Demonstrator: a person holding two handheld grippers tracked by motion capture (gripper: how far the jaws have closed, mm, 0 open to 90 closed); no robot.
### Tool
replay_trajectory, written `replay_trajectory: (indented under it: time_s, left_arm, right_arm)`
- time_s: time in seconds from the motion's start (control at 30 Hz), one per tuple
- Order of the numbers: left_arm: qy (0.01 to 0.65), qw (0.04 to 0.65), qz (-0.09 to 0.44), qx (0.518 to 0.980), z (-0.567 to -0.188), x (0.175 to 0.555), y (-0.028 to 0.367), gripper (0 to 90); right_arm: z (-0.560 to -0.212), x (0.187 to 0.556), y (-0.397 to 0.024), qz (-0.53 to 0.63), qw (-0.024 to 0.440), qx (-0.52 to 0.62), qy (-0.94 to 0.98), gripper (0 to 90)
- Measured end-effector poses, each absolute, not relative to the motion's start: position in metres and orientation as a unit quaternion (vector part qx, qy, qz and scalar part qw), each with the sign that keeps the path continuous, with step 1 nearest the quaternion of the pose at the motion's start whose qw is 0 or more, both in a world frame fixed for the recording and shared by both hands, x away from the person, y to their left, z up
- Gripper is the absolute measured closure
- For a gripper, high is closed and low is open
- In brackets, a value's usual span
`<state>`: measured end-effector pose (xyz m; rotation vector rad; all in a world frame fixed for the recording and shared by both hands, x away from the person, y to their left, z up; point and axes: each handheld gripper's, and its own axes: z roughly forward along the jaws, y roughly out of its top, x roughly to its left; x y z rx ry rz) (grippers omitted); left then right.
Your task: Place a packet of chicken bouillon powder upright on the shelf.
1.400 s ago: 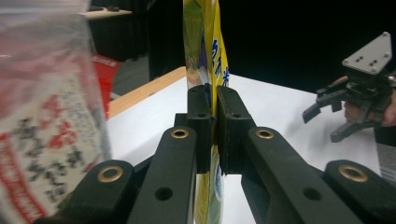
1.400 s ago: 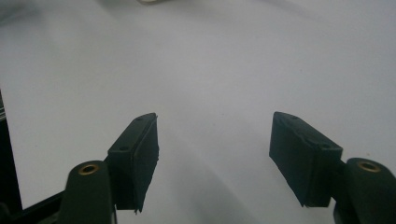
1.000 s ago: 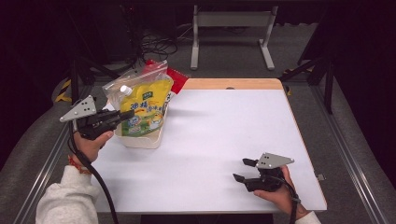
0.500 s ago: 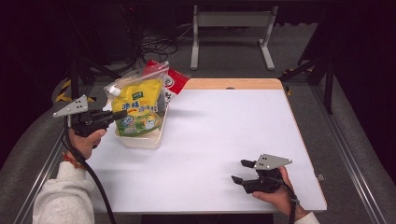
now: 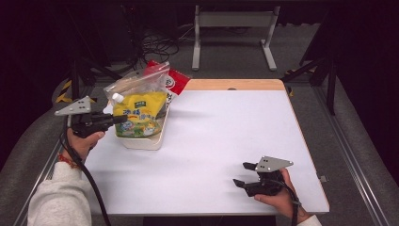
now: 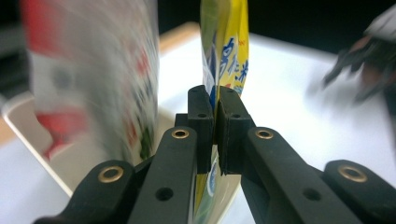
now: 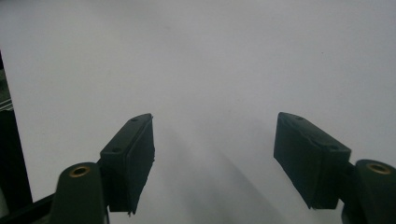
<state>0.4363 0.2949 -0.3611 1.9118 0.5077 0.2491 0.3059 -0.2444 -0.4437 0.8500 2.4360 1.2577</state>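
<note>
Overhead, the left gripper (image 5: 115, 120) clamps the yellow pouch (image 5: 139, 115) upright in the white tray (image 5: 149, 141) — its own view shows pads pinching the edge — while the right gripper (image 7: 212, 158), jaws apart, idles well clear; lifting out likely comes next.

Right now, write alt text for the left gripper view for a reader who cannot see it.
The left gripper has its two black jaws pinched shut on the edge of a yellow pouch with blue print. A blurred red and white bag stands to the left over a white tray, on a white table.
</note>
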Motion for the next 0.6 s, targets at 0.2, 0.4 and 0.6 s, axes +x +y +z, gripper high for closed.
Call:
replay_trajectory:
  time_s: [0.2, 0.4, 0.6]
  left_arm:
    - [0.233, 0.527, 0.115, 0.809, -0.373, 0.442, 0.286, 85.5]
    - [0.245, 0.533, 0.122, 0.801, -0.382, 0.439, 0.29, 85.8]
    - [0.271, 0.544, 0.129, 0.783, -0.394, 0.434, 0.296, 85.6]
  right_arm:
    - [-0.443, 0.304, -0.242, 0.436, 0.133, 0.287, 0.843, 28.5]
    - [-0.441, 0.302, -0.242, 0.436, 0.136, 0.283, 0.843, 28.5]
    - [-0.439, 0.302, -0.242, 0.434, 0.145, 0.281, 0.844, 28.3]
